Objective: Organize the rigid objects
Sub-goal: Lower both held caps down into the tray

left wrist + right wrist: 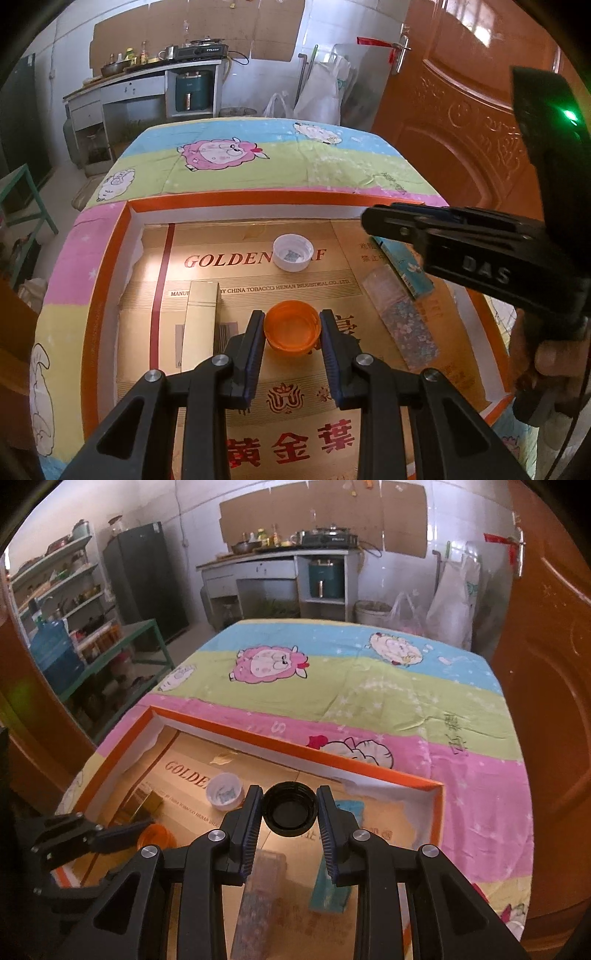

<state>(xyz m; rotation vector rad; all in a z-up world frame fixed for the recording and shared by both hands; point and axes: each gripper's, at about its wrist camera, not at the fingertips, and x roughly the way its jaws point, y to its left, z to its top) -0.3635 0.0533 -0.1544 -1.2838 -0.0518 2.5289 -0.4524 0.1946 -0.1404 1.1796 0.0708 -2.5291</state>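
Observation:
My left gripper is shut on an orange bottle cap, hollow side up, held just above the gold cardboard floor of an orange-rimmed tray. My right gripper is shut on a black bottle cap, also hollow side up, over the same tray. A white cap lies open side up further back in the tray. The right gripper's body crosses the upper right of the left wrist view. The left gripper and orange cap show at lower left in the right wrist view.
In the tray lie a gold box, a clear glittery case and a teal packet. The tray rests on a table under a cartoon sheep cloth. An orange door stands to the right, kitchen counter and shelves behind.

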